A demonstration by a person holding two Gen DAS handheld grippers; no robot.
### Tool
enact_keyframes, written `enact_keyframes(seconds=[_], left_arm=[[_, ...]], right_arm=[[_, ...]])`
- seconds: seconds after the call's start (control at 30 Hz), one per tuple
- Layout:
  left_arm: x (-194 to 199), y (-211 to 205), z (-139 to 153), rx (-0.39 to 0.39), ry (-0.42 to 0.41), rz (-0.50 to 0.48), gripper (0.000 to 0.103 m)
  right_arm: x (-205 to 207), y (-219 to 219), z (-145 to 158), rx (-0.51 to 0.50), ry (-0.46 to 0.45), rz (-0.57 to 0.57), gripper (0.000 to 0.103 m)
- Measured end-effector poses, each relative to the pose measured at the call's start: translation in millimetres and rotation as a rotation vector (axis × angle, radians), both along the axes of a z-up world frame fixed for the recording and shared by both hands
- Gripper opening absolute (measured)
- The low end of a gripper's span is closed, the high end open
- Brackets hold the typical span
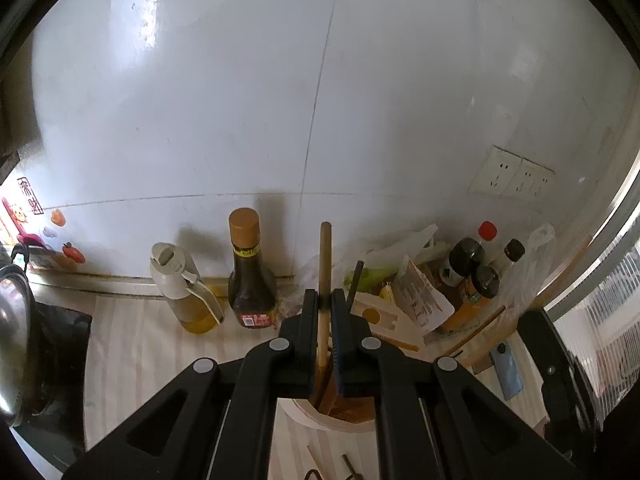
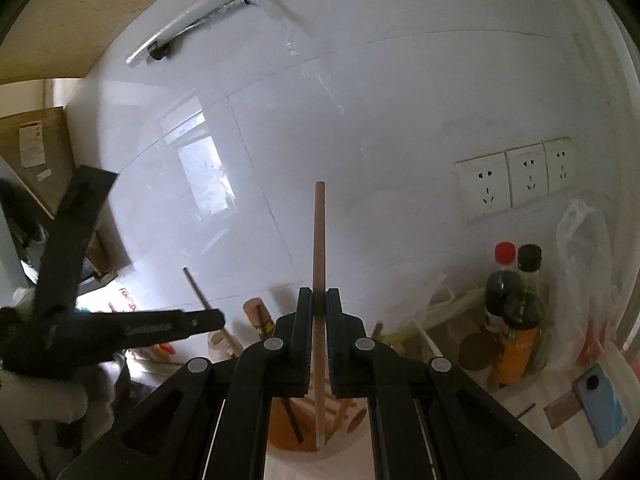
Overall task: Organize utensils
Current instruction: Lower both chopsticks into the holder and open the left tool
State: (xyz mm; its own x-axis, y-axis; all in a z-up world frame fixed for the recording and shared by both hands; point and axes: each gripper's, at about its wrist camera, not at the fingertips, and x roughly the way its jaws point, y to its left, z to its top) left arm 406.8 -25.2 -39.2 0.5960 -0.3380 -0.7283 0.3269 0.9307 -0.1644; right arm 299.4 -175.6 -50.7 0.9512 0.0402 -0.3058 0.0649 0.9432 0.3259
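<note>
My left gripper [image 1: 325,300] is shut on a thick wooden chopstick [image 1: 325,256] that stands upright, its lower end inside a light wooden utensil holder [image 1: 320,422]. A dark chopstick [image 1: 355,282] leans just right of it. My right gripper [image 2: 319,304] is shut on a thin wooden chopstick [image 2: 319,232], upright, its tip down in the holder [image 2: 316,436], which also contains a dark stick [image 2: 292,420]. The left gripper [image 2: 216,320] shows at the left of the right wrist view.
An oil dispenser [image 1: 188,288] and a dark sauce bottle [image 1: 250,276] stand by the white tiled wall. Bottles [image 2: 512,312], plastic bags [image 2: 588,264] and a blue phone [image 2: 600,408] sit at right. Wall sockets [image 2: 516,178] are above. A metal pot [image 1: 12,344] is at left.
</note>
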Motion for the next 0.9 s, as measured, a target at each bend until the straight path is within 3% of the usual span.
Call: enact_keyframes(seconds=[0.23, 0.5, 0.77, 0.83, 0.87, 0.9], left_arm=[[1.2, 2.0, -6.2, 0.005, 0.018, 0.002, 0.004], [4.4, 5.2, -8.6, 0.006, 0.026, 0.010, 0.004], [1.4, 13.0, -10.6, -0.002, 0.055, 0.032, 0.007], [-1.0, 14.5, -4.7, 0.012, 0.042, 0.053, 0.016], [-3.1, 15.6, -1.0, 0.015, 0.030, 0.062, 0.034], [-5.0, 16.9, 3.1, 0.013, 0.016, 0.067, 0.063]], right_arm=[[-5.1, 2.2, -9.8, 0.038, 0.009, -0.006, 0.006], [26.8, 14.8, 3.5, -0.033, -0.046, -0.026, 0.006], [50.0, 20.9, -16.4, -0.053, 0.065, 0.022, 0.007], [51.5, 17.1, -17.3, -0.026, 0.101, 0.029, 0.007], [50.4, 14.2, -15.6, -0.013, 0.108, 0.033, 0.011], [48.7, 12.4, -14.0, -0.004, 0.109, 0.033, 0.020]])
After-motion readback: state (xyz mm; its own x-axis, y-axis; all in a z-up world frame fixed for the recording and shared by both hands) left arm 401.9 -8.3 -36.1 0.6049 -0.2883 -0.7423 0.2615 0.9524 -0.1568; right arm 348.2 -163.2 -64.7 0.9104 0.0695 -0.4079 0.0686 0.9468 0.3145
